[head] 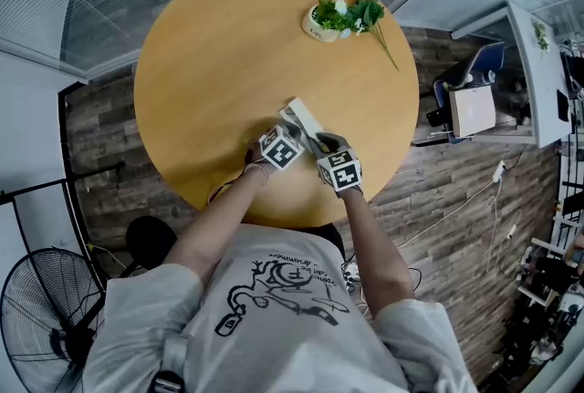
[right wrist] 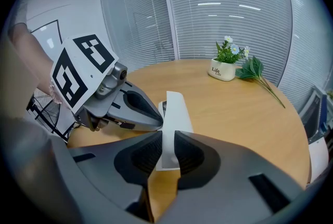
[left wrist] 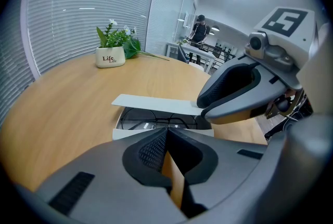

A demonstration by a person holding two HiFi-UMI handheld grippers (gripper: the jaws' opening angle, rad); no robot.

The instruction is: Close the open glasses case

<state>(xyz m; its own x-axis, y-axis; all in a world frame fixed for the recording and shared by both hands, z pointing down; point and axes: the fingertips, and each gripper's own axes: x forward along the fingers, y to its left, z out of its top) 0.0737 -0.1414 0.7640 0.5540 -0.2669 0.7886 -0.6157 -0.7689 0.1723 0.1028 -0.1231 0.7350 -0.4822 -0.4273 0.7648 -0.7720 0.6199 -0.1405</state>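
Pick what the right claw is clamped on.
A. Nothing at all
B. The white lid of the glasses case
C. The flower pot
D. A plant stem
B: the right gripper view shows the right claw with its jaws closed on the end of the white lid, which is raised above the open glasses case.

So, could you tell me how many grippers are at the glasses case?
2. The left gripper, shut, is at the long side of the glasses case; the right gripper is shut on the end of its lid. None looks hidden.
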